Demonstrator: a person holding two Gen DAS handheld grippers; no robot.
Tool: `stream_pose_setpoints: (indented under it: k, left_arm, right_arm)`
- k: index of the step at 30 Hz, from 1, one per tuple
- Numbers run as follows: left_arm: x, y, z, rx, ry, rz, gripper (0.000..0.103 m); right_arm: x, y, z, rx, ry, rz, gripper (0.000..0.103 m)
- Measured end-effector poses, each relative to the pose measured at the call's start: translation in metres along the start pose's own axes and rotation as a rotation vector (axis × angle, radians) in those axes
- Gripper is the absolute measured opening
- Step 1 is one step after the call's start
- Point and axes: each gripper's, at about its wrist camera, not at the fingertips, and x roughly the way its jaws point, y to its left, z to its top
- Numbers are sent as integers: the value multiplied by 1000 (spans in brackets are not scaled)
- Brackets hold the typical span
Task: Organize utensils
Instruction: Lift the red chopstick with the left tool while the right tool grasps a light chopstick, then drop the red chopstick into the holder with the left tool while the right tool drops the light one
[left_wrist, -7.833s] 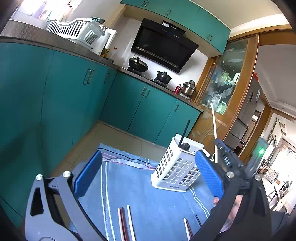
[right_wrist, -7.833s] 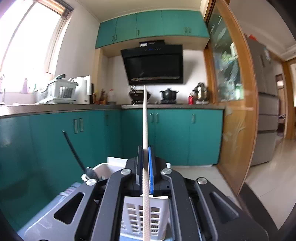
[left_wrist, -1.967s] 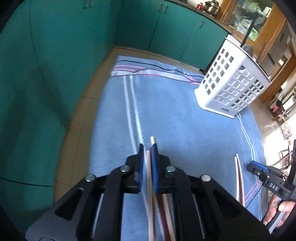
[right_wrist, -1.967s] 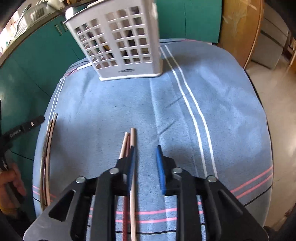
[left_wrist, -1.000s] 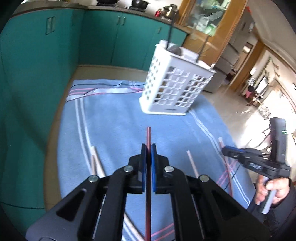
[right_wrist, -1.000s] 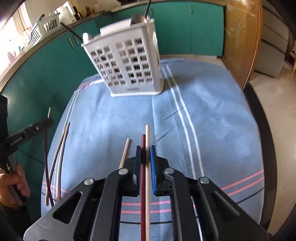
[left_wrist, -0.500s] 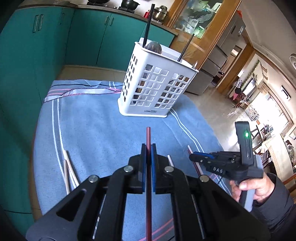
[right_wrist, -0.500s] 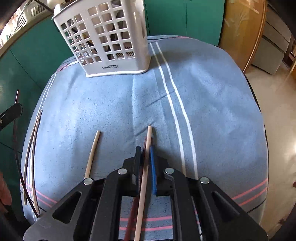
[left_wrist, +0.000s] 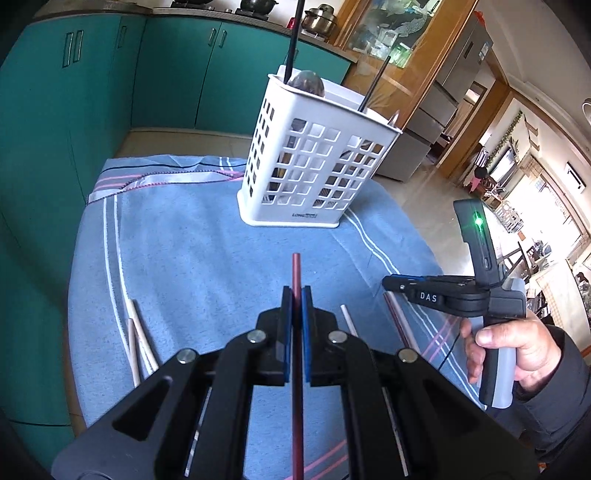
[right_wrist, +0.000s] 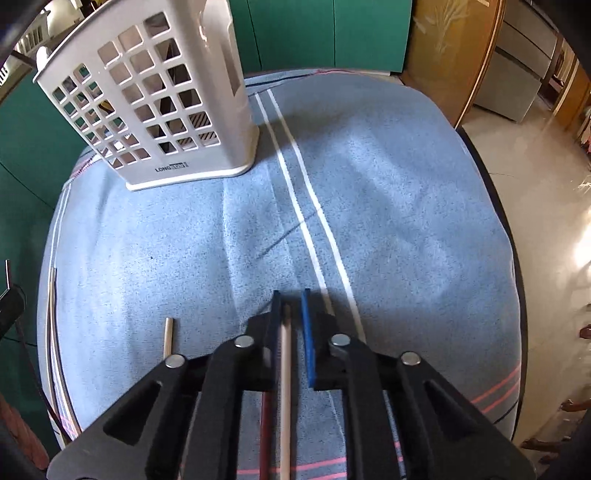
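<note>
A dark red chopstick (left_wrist: 296, 273) is pinched tight between the blue fingers (left_wrist: 285, 314) of the left gripper (left_wrist: 295, 295), its tip sticking out forward and lifted clear of the blue striped towel (left_wrist: 207, 258) that covers the table. Straight ahead of it, the white slotted utensil basket (left_wrist: 314, 162) is stood upright on the towel, with a couple of black-handled utensils (left_wrist: 293, 40) poking out of the top.

Over on the right side, the right gripper (right_wrist: 290, 299) is held low over the towel with its fingers (right_wrist: 306, 325) slightly parted, so nothing is squeezed there. A pale wooden chopstick (right_wrist: 285, 369) is seen lying lengthwise in that gap, close against the left finger, and a dark red one (right_wrist: 264, 435) is partly hidden beneath the gripper body beside it. Whether the pale one is actually touched by the pad can't be told for sure.

More chopsticks are left loose on the towel: a light pair (left_wrist: 138, 343) near the left edge, and a single pale one (right_wrist: 168, 336) just beside the right gripper.
</note>
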Motion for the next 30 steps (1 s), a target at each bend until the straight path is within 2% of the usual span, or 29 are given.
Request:
stream_pose_setpoints:
  k: [6,9,12,15,19,24,27,30]
  left_arm:
    - [1,-1,-1,5,3,1,5]
    - [1,-1,0,3,-6,8,5]
    - [-6,-2,1,-3,-27,-9,5]
    - [-23,-8,4,5,-69,-20,5]
    - [-54,-19,10,10,-137,-48,5]
    - [-76,-34,27,16,-205,-35,5]
    - [-80,-42,44,30,-219,-9,5]
    - [-92,-57,68,69,-242,12,5]
  right_arm:
    - [0,18,-2,-69,11,-45,7]
    - [1,24,-7,-101,-13,-78,5]
    - [-7,14,-13,-56,-33,-24,4]
    - [-48,7,-18,-41,-119,63,4]
    - [-133,1,-23,-69,-265,181,4]
    - [-210,6,-2,-109,-436,228,4]
    - [-239,7,15,-119,-522,221,4]
    - [-259,8,41,-123,-569,235,4]
